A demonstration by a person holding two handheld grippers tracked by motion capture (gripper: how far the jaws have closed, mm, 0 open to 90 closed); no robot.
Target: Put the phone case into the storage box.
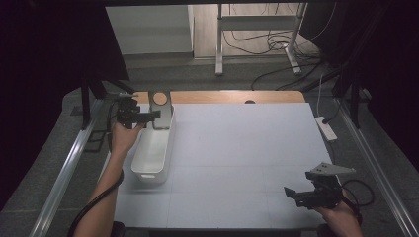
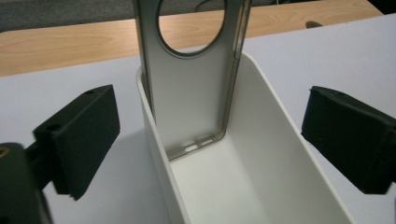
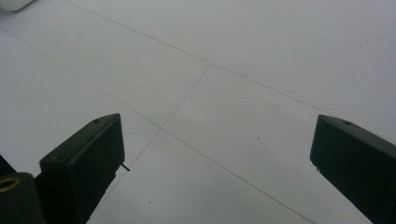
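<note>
In the high view, the left tongs (image 1: 157,114) hovered at the far end of the long white plastic bin (image 1: 154,150), far nearer than the right tongs (image 1: 290,191) to the grey metal plate with a round hole (image 1: 160,109) standing upright there. In the left gripper view, the plate (image 2: 189,100) leaned against the bin's (image 2: 261,154) far wall, straight ahead between jaws spread wide and touching nothing. In the right gripper view, the jaws stood apart over the bare white worktop (image 3: 243,74); no brand or writing could be read.
</note>
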